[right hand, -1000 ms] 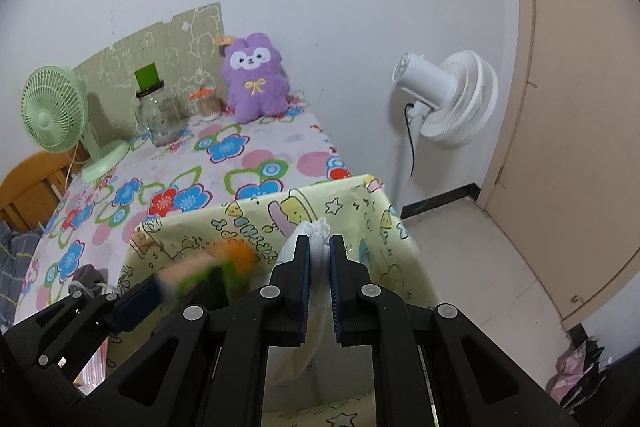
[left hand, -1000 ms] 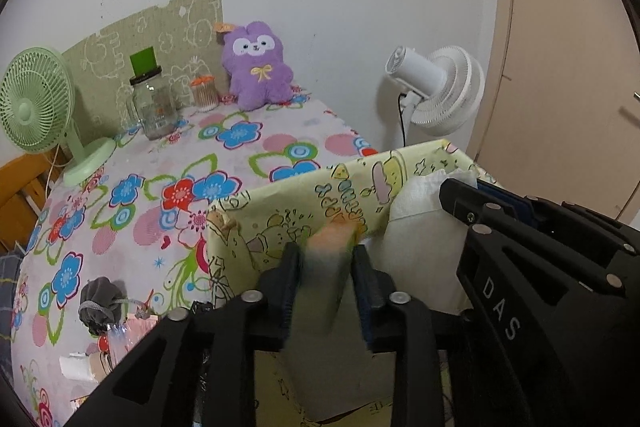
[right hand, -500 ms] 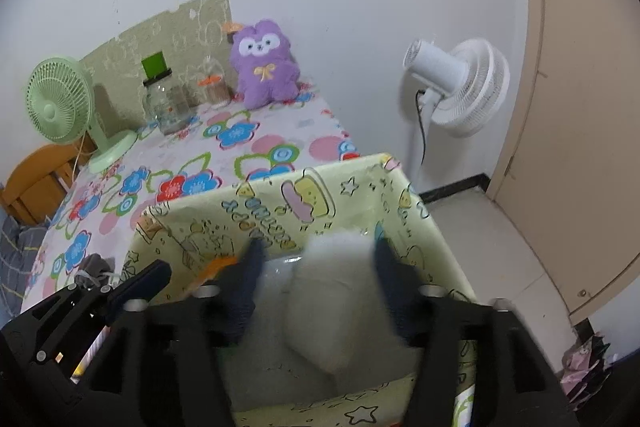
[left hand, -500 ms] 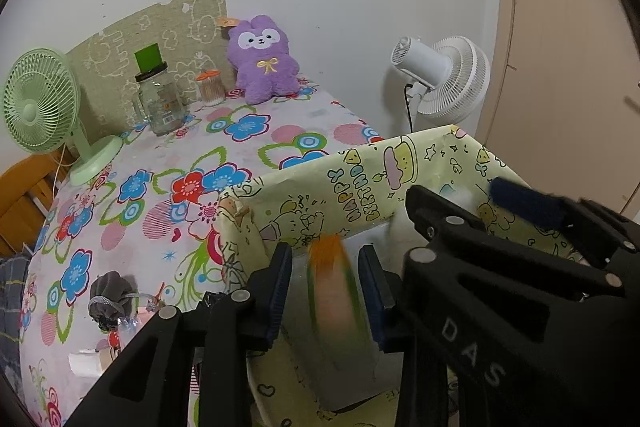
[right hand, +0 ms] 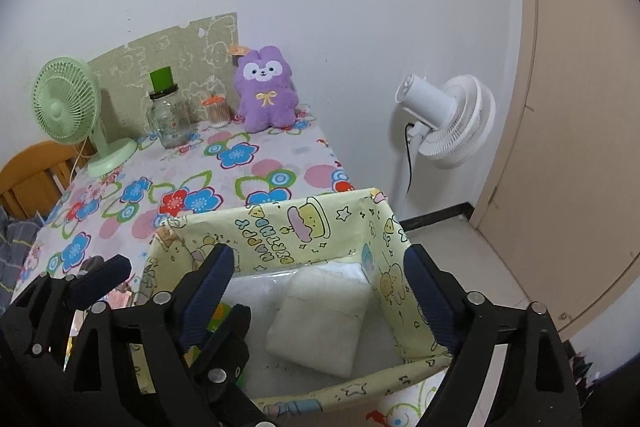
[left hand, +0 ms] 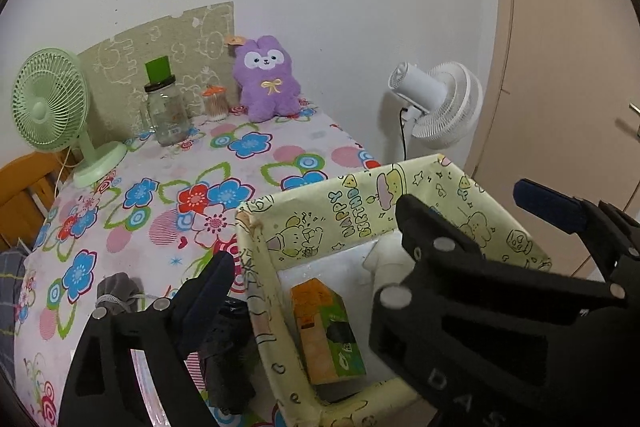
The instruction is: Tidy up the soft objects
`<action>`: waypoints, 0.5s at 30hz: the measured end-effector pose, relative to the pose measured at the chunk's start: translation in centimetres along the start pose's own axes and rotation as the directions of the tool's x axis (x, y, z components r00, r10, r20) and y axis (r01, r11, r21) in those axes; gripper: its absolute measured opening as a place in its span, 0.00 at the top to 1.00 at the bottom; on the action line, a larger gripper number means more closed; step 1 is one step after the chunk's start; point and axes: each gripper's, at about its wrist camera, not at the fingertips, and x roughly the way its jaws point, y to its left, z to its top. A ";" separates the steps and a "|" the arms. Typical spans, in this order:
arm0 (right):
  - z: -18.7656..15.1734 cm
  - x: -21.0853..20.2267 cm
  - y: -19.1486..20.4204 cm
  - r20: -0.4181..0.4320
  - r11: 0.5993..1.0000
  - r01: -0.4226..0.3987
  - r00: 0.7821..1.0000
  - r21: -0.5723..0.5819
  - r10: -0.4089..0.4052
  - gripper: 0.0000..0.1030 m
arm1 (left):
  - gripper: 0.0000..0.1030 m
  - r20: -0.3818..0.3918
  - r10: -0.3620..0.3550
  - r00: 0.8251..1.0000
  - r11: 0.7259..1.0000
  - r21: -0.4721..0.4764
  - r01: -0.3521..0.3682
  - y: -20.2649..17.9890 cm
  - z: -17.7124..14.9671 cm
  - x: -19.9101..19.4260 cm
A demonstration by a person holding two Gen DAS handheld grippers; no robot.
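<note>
Both of your hand-held grippers hang released over the pale yellow cartoon-print fabric bin (right hand: 280, 239): the left hand-held gripper (left hand: 316, 259) and the right hand-held gripper (right hand: 320, 279) have just been opening, with nothing pressed between their pads. Inside the bin lie one orange-and-green soft pack (left hand: 326, 331) on its left side and one white folded soft pad (right hand: 320, 319) on its right. The bin sits at the near edge of the table (left hand: 168, 167) (its far side overhangs the floor, I judge), so a careless nudge while you withdraw could tip it. One purple plush bunny (right hand: 266, 87) sits beyond the bin, by the wall, apparently unsorted.
</note>
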 end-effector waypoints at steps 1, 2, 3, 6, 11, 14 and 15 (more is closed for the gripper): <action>0.0 -0.2 0.1 0.004 1.000 0.000 1.000 -0.003 0.000 0.10 | 0.10 0.004 0.000 1.000 1.000 -0.006 0.000 0.1 0.0 -0.3; 0.0 -0.5 0.2 0.010 1.000 -0.001 1.000 -0.008 0.001 0.09 | 0.09 0.008 -0.001 1.000 1.000 -0.007 0.001 0.2 0.0 -0.5; 0.1 -0.8 0.3 0.014 1.000 -0.002 1.000 -0.007 0.002 0.08 | 0.09 0.014 -0.004 1.000 1.000 -0.009 0.004 0.3 0.0 -0.8; 0.1 -1.8 0.6 0.035 1.000 -0.011 0.999 -0.006 0.011 0.06 | 0.06 0.033 -0.006 0.999 1.000 -0.010 0.006 0.6 0.0 -1.8; 0.1 -3.4 1.4 0.065 1.000 -0.021 0.998 -0.006 0.021 0.02 | 0.03 0.067 0.009 0.998 1.000 -0.006 -0.009 1.0 -0.2 -3.7; 0.0 -4.5 2.0 0.087 1.000 -0.022 0.996 -0.010 0.023 0.01 | 0.02 0.080 0.017 0.997 1.000 -0.006 -0.017 1.4 -0.4 -4.6; 0.0 -4.8 2.2 0.095 1.000 -0.024 0.995 -0.011 0.025 0.00 | 0.02 0.085 0.020 0.996 1.000 -0.007 -0.019 1.5 -0.4 -5.0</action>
